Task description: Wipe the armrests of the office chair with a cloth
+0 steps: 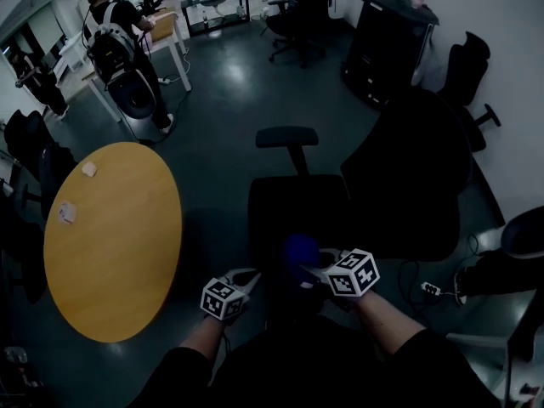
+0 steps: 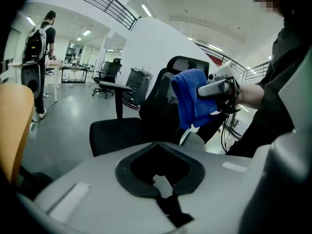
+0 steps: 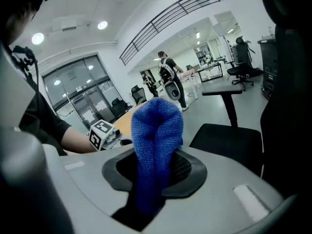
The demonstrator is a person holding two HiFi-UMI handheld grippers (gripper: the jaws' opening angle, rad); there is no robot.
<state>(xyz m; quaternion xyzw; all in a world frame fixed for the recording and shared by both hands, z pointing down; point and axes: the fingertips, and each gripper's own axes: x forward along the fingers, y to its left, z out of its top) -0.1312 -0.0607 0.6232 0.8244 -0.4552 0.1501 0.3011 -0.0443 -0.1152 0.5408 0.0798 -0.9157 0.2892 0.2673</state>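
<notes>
Head view: the black office chair stands just in front of the person, and one armrest sticks up on a post at the seat's far edge. The right gripper holds a blue cloth over the near edge of the chair's seat. The left gripper hovers just off the seat's near left corner. A round wooden table sits to the left of the chair. Well beyond the chair, a person with a backpack stands at a desk.

Left gripper view: the left gripper's jaws are pressed together with nothing between them. Ahead lie the chair's seat and the armrest. To the right, in front of the chair's backrest, the cloth hangs from the right gripper.

Right gripper view: the right gripper's jaws pinch the cloth, which rises from them in a folded bundle. The chair's seat and armrest lie to the right of the bundle, apart from it. The left gripper and a bare forearm show on the side away from the chair.
</notes>
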